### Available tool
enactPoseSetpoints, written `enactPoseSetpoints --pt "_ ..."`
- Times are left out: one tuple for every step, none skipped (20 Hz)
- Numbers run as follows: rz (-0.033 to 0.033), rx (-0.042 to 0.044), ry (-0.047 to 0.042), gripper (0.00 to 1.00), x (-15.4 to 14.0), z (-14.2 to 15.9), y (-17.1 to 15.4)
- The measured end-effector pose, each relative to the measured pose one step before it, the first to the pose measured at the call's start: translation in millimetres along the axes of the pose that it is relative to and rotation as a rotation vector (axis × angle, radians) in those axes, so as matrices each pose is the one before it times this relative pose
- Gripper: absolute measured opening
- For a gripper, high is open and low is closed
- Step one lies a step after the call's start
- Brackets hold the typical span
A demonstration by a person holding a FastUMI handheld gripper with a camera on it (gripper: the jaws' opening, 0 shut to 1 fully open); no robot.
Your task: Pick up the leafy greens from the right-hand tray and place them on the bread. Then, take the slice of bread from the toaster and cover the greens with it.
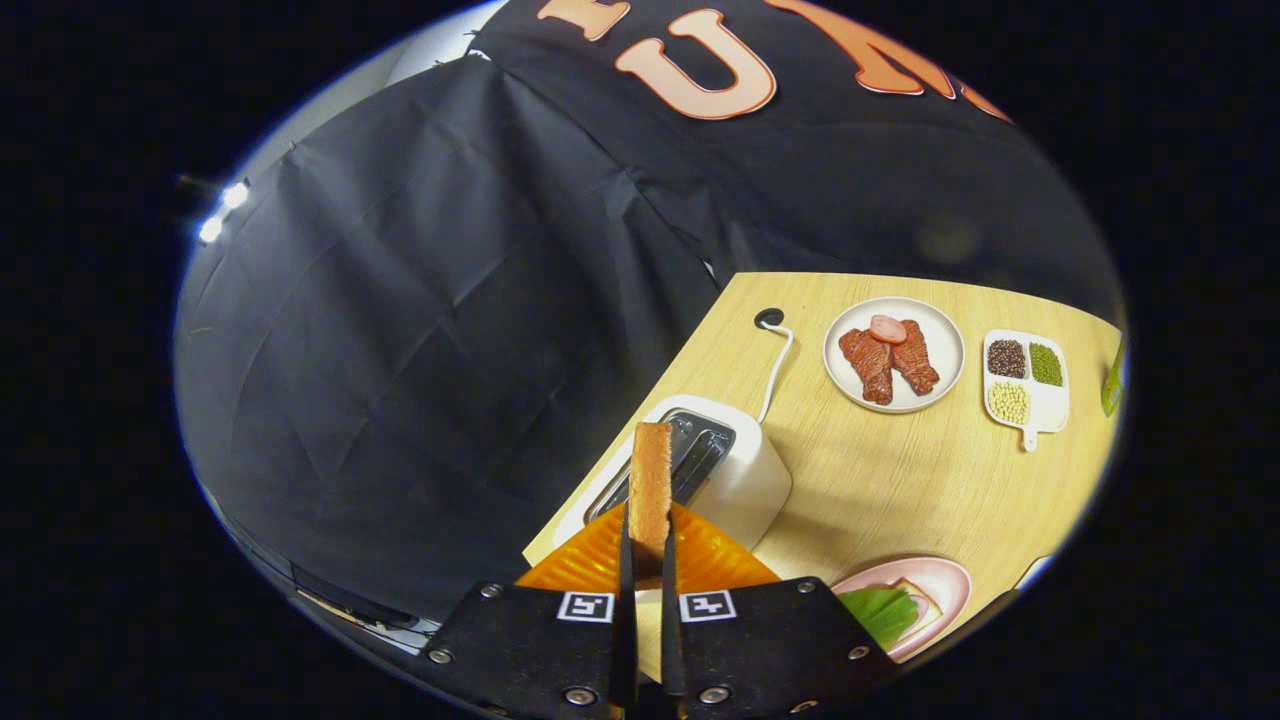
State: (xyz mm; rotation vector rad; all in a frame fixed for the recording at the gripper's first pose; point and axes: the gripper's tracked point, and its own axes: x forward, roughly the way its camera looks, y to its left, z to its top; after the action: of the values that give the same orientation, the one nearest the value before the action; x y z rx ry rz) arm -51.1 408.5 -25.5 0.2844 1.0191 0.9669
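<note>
Bread slice: the slice of bread (651,485) stands on its thin edge, bottom middle of the picture, with its long side pointing straight up and away from the fingers.
Fingers: the gripper (647,560) has its two dark fingers close together, one pressed on each flat side of the slice, so it is holding the bread.
Toaster: the white toaster (730,475) sits just behind and below the slice, a little right of the middle. Its slots look empty, so I think the slice is already out.
Where it must go: the pink plate (945,585) lies low on the right, to the right of the fingers. On it sit the leafy greens (880,610), on top of a pale bread slice (922,605).
The big thing to know: the plate is off to the right and lower than the held slice, so I think the bread must swing right, go down and tip flat to cover the greens.
Orange tray: an orange ribbed tray (715,560) lies right under the held slice.
Farther off: a white plate with meat (893,355) and a small white dish of beans (1026,380) sit at the upper right of the wooden table (900,480), well apart from the fingers.
Hard to see: the gripper's body hides the left part of the pink plate, and the picture cuts off its lower edge. The bottom of the held slice is hidden between the fingers.
</note>
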Motion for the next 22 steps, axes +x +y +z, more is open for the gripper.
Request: enactPoseSetpoints --pt "0.01347 0.00513 -0.00189 0.10 -3.36 -2.58 0.37" --pt "0.00404 0.00519 -0.00444 0.09 -5.59 -2.29 -2.37" --pt "0.00003 -0.00398 -0.00704 0.10 -4.77 -1.47 -3.53" --pt "-0.00143 0.00186 -0.00965 0.10 -8.81 -1.41 -3.70" --pt "-0.00191 0.00573 -0.00817 0.10 -2.82 -2.32 -3.21" --pt "0.00102 0.00826 -0.00635 0.09 -7.33 -3.05 -3.37" --pt "0.00549 0.00961 -0.00699 0.09 -4.52 -2.01 -3.58" --pt "0.00024 0.00516 -0.00387 0.10 -5.65 -2.46 -5.55" --pt "-0.00484 0.00929 -0.00826 0.10 -5.01 -1.27 -5.63" --pt "-0.00217 0.00845 -0.00503 0.09 -3.82 -2.14 -7.02" --pt "-0.00178 0.01545 -0.00549 0.10 -4.90 -1.78 -3.40" --pt "0.00149 0.00897 -0.00082 0.09 -4.83 -4.32 -5.34" --pt "-0.00373 0.00848 -0.00443 0.09 -3.50 -2.72 -7.58" --pt "-0.00086 0.00413 -0.00146 0.10 -5.78 -3.48 -6.27" --pt "-0.00612 0.00043 -0.00398 0.10 -2.77 -3.02 -6.43" --pt "-0.00519 0.00313 -0.00060 0.09 -2.66 -4.54 -6.62" --pt "-0.00279 0.00873 0.00363 0.10 -2.41 -5.28 -5.56" --pt "-0.00109 0.00603 0.00449 0.10 -2.88 -5.75 -4.02" --pt "-0.00228 0.00391 0.00306 0.09 -1.79 -3.86 -4.13" --pt "-0.00426 -0.00078 0.00068 0.09 -1.69 -4.12 -5.47" --pt "-0.00530 -0.00122 0.00062 0.09 -1.39 -1.89 -4.84" --pt "-0.00267 0.00618 -0.00085 0.09 -0.30 -3.73 -3.60"
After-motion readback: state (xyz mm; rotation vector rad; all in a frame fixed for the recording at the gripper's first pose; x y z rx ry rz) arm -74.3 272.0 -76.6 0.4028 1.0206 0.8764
